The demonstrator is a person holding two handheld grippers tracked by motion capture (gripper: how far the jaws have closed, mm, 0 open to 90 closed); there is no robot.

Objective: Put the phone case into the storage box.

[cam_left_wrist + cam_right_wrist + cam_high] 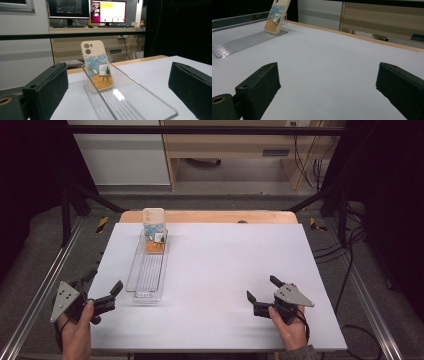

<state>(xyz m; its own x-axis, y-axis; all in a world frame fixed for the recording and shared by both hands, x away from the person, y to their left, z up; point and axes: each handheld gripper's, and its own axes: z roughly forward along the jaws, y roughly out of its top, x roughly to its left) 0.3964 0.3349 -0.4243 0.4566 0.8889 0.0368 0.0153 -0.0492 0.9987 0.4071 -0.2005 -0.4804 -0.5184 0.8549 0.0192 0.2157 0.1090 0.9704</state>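
While both grippers, left gripper point(102, 296) and right gripper point(261, 295), sit near the tabletop's front edge with jaws apart, the phone case point(153, 230) leans in the clear tray point(145, 282) back-left; I'd probably pinch its sides gently.

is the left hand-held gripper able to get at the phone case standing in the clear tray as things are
Probably yes: the left hand-held gripper is open and faces the cream picture-printed phone case, which leans upright at the far end of the long clear plastic tray, with nothing between them.
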